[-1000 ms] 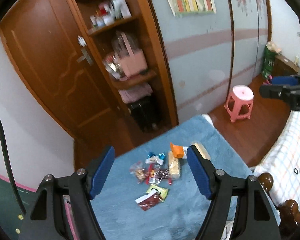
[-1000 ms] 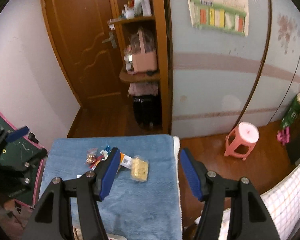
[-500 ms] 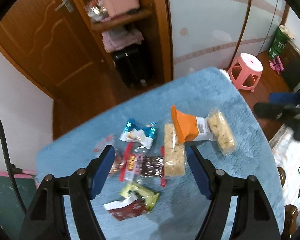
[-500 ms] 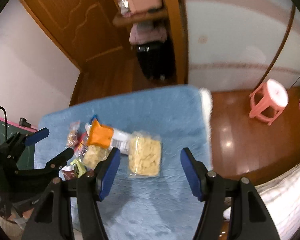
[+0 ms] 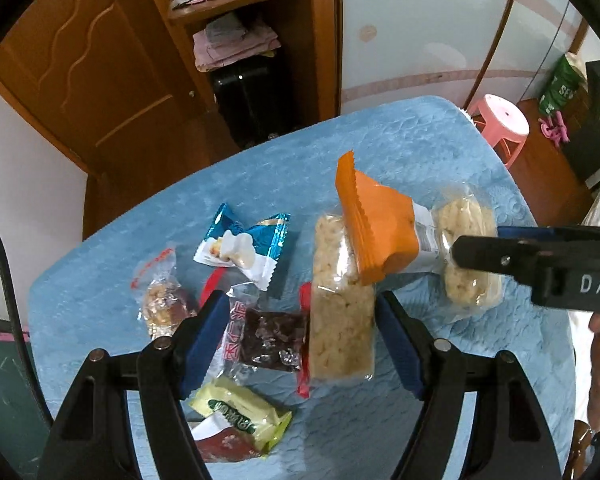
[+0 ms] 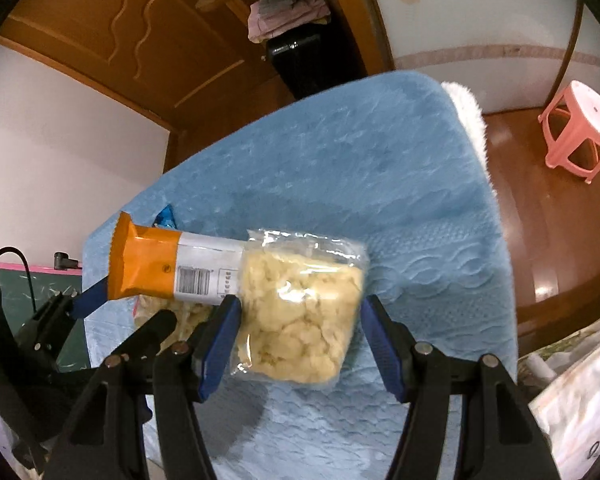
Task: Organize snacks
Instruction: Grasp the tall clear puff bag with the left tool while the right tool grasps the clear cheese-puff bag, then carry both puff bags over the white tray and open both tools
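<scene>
On the blue blanket (image 5: 380,152), the gaping left gripper (image 5: 300,344) straddles a dark packet (image 5: 272,340) and a rice-puff bar (image 5: 340,312); closing may pinch both. Rightward, the right gripper (image 6: 300,340) stands unclosed around a puffed-rice bag (image 6: 300,312), apparently untouched, whose neighbouring orange packet (image 6: 156,264) could drag.

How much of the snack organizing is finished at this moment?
Nothing looks sorted: the snacks lie loose on the blue cloth, the orange packet across two clear packs. In hand: the open right gripper straddles one clear puffed snack pack; the open left gripper straddles the dark red packet and the other clear pack. All grouping remains.
</scene>
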